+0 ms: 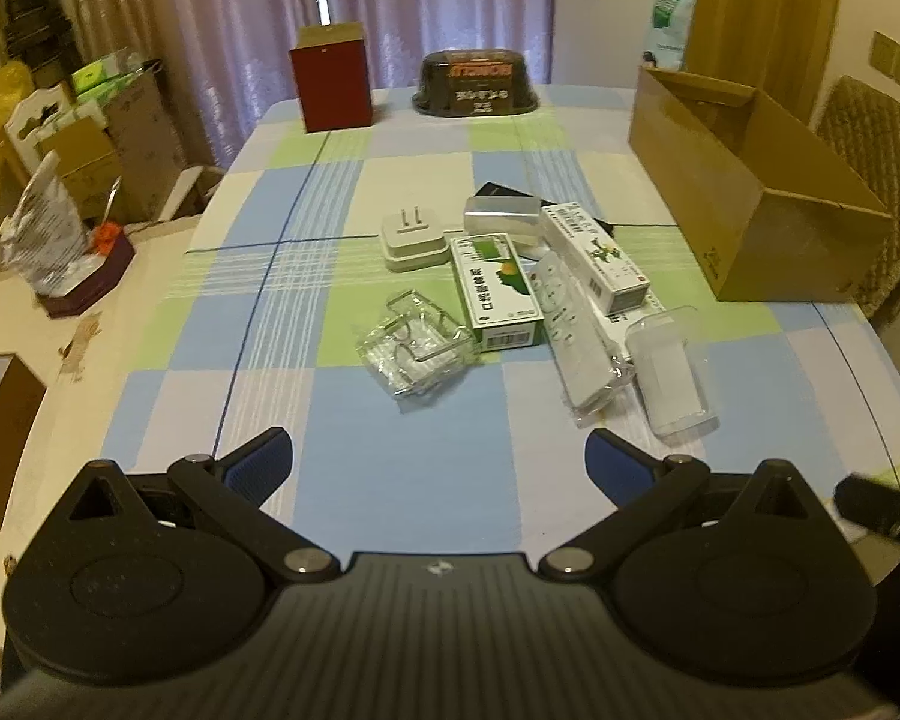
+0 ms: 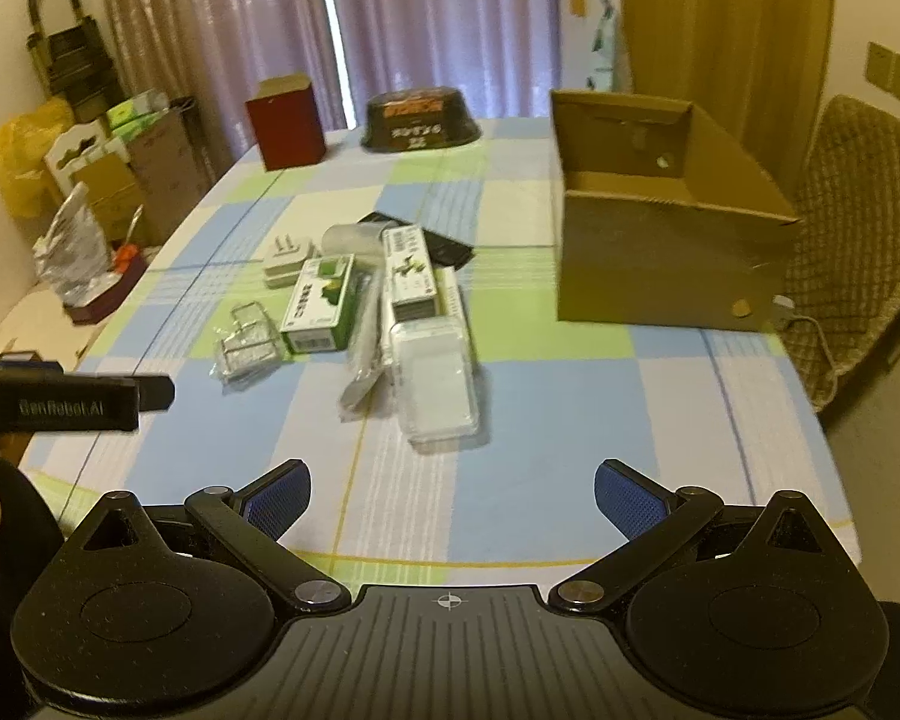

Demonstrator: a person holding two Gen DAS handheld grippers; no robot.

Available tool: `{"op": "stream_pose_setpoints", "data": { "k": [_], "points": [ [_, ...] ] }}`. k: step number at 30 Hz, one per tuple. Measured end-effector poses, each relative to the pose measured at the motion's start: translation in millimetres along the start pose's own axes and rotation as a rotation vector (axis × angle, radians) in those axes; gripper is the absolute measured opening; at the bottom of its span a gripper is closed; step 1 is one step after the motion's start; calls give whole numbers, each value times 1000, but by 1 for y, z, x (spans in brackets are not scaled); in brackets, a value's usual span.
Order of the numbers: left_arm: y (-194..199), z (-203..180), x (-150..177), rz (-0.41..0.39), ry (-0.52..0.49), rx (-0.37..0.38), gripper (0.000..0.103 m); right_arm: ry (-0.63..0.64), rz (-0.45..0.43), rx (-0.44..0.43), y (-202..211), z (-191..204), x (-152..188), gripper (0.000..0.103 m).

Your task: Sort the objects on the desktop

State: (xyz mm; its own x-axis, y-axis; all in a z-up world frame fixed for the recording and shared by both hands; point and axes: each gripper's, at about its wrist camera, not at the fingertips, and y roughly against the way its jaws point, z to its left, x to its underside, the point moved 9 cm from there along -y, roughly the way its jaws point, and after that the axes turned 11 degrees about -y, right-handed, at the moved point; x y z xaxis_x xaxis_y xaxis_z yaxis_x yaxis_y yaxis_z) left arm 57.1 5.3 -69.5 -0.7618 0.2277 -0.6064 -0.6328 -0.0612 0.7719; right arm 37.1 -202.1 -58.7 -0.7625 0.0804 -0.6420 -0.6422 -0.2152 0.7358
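Left wrist: left gripper [image 1: 439, 461] wide open w/ nothing held, clutter pile incl. green box [image 1: 498, 291] well left of cardboard box [image 1: 750, 192]; right wrist: right gripper [image 2: 452, 492] wide open, nothing held, clear case [image 2: 438, 387] left of & nearer than cardboard box [image 2: 666, 240].

Surface [image 1: 390, 480]: checked cloth, matt. Box [image 1: 750, 192]: plain brown cardboard, matt. Case [image 1: 672, 372]: clear glossy plastic. Rack [image 1: 414, 342]: shiny metal wire, bagged in clear film. Claw pads [image 1: 258, 468]: blue, textured.
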Motion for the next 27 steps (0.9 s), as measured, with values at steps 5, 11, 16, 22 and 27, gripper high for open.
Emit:
{"op": "stream_pose_setpoints", "data": {
  "k": [5, 11, 16, 22, 27],
  "points": [
    [2, -2, 2, -8, 45, 30, 102, -2, 8, -9, -1, 3, -2, 103],
    [10, -3, 6, 22, 86, -33, 102, -4, 18, -19, -1, 7, -4, 103],
    [17, -4, 6, 34, 59, -30, 102, -3, 17, -35, -9, 6, -3, 103],
    [25, -1, 6, 11, 25, 5, 102, -9, 9, -34, -12, 8, -2, 103],
    [30, -2, 11, -8, -2, 41, 102, -29, -17, -2, -2, 11, -8, 103]
  ]
}}
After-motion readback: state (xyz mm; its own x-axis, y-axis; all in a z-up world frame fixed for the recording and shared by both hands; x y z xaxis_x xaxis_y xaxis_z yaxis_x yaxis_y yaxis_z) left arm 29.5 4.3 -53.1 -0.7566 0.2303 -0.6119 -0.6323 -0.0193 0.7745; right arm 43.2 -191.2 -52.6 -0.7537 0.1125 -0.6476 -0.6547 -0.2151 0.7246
